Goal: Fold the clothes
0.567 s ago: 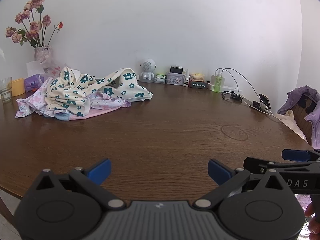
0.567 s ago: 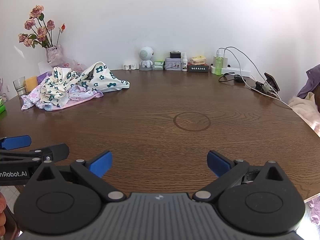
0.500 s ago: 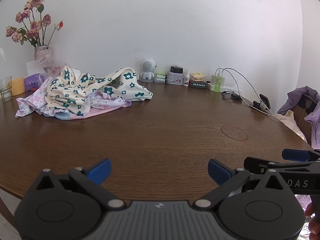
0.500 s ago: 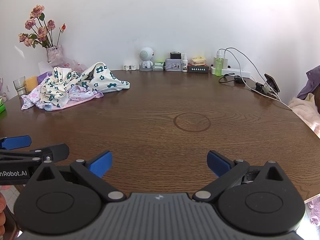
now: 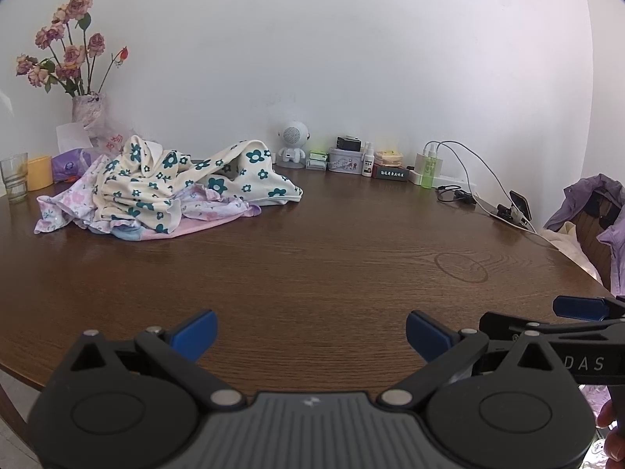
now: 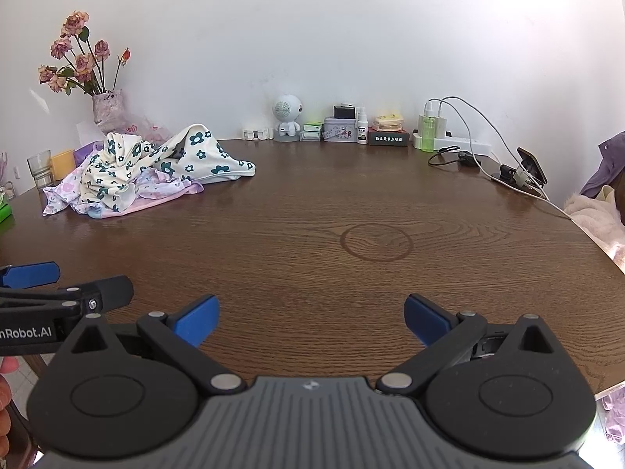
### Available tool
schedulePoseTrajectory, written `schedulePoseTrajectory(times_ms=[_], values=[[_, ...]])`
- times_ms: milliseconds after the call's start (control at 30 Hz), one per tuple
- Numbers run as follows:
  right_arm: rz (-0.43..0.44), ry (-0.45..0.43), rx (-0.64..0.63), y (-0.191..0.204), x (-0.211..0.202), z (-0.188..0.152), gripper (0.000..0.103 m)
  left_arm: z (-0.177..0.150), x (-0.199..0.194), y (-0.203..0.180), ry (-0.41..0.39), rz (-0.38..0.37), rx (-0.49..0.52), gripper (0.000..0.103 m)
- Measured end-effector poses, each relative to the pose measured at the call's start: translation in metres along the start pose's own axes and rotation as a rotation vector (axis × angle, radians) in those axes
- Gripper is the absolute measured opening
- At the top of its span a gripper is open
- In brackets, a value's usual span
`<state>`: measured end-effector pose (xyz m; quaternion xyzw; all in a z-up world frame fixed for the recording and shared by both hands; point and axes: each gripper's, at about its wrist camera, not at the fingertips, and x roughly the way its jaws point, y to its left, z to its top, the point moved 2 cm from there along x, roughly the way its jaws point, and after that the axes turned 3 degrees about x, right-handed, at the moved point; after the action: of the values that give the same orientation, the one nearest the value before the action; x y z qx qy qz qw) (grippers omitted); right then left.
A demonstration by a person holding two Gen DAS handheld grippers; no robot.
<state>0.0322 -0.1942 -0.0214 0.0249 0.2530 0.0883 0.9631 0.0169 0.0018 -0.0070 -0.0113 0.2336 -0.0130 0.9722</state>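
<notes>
Far left on the table (image 5: 312,273) sit one glass (image 5: 13,176) and one yellow cup (image 5: 39,172), with one vase of flowers (image 5: 88,115) behind them. Next comes the pile of clothes (image 5: 168,191), at the back left, well apart from both my grippers. I count the cream flowered piece on top and at least two more under it, a pale purple print and a pink one; the folds hide the rest, so maybe more.

My left gripper (image 5: 311,332) hovers over the near edge, jaws spread wide, nothing between them. My right gripper (image 6: 311,318) sits just beside it, jaws likewise spread and empty. So two grippers, four blue pads.

Step in hand, as I judge it: reach for the pile; nothing is folded yet. To do it well I'd go for the top flowered piece only, pinch one edge or corner with each gripper, and lift it clear so the lower pieces don't drag. Then lay it flat on the bare middle of the table. I'd keep away from the glass and vase.

Further right along the wall: one small white robot figure (image 6: 287,117), some small boxes and bottles, one phone (image 6: 531,164) on its cable.
</notes>
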Motion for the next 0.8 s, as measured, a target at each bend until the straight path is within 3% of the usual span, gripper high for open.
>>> schedulePoseTrajectory(times_ms=[800], values=[[0.001, -0.006, -0.006, -0.0015, 0.0007, 0.0021, 0.103, 0.0013, 0.0019, 0.0005, -0.004, -0.004, 0.002, 0.103]])
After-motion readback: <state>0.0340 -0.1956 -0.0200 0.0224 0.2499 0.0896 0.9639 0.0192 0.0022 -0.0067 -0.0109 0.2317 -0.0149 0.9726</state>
